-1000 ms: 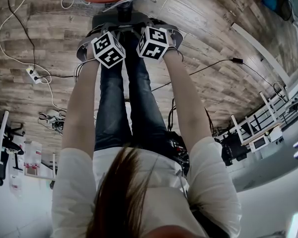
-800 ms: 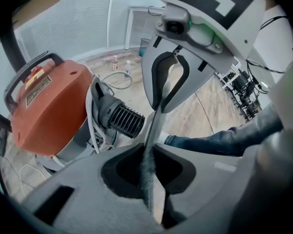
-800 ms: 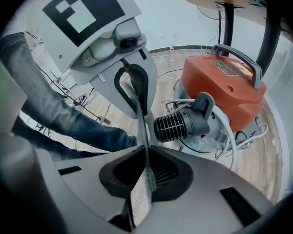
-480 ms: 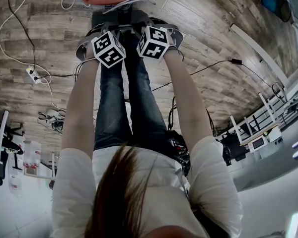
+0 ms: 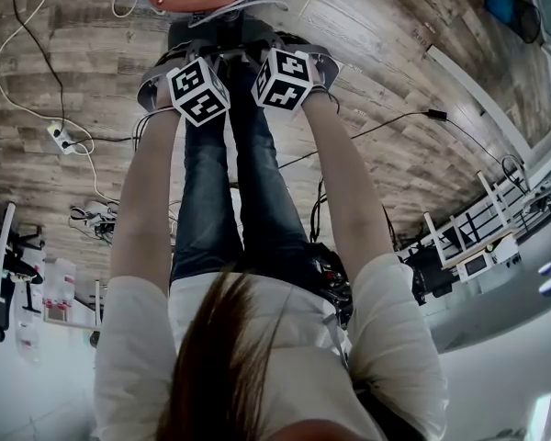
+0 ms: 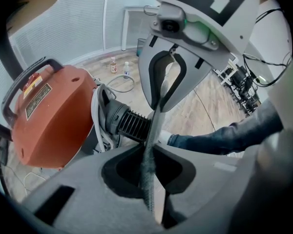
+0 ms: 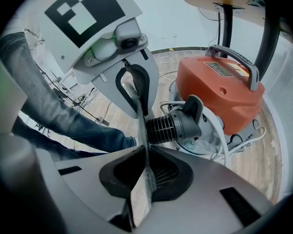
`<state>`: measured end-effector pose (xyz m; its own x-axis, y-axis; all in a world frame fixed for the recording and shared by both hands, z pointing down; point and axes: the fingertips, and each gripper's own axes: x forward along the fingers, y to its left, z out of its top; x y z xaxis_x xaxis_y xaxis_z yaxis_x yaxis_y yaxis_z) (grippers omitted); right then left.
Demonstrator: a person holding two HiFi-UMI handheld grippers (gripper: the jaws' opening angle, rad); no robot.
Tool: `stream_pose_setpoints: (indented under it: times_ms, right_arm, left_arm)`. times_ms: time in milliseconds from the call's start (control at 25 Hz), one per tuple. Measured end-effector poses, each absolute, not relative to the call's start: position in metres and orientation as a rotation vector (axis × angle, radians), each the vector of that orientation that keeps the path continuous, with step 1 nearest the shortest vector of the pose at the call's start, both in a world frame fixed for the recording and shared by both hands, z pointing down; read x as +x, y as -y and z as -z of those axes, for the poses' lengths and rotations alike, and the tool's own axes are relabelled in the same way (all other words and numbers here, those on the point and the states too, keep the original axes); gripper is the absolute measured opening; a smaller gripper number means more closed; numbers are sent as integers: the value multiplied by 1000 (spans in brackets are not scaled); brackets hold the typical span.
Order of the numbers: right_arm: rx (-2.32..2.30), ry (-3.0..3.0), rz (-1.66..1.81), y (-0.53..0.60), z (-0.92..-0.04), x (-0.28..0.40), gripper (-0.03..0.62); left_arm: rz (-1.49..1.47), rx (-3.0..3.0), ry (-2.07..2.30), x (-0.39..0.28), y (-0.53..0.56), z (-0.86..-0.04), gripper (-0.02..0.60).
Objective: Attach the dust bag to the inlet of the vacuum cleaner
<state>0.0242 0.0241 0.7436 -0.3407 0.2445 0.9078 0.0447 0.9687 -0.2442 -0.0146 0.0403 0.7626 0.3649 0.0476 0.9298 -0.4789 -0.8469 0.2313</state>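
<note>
A person stands over an orange vacuum cleaner on a wooden floor, with the left gripper and right gripper held close side by side and angled steeply down. Each has its jaws closed on an edge of the grey dust bag. The bag runs taut and edge-on from one gripper to the other, just in front of the black ribbed inlet; whether it touches cannot be told. The two-sided hold likely keeps the limp bag stretched and its mouth lined up with the inlet, the fitting apparently not yet done
</note>
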Motion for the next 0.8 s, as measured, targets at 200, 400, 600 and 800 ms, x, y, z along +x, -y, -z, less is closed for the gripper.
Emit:
stream_pose_setpoints:
  times_ms: [200,400,600,800]
  right_arm:
    - [-208,1918,-197,-19,-743,22,32]
    - [-227,1914,-164,-16,-744,21,32]
    - [-164,1924,-179,-14,-747,22,34]
    - [-148,1909,-166,-12,-748,21,37]
  left_arm:
    - [-1516,2171,391,-17,-34,-761,43]
    - [-1518,2176,398,-17,-32,-761,43]
    - [-1520,2177,441,-17,-31,-762,43]
    - [-1494,2153,496,-17,-32,-762,43]
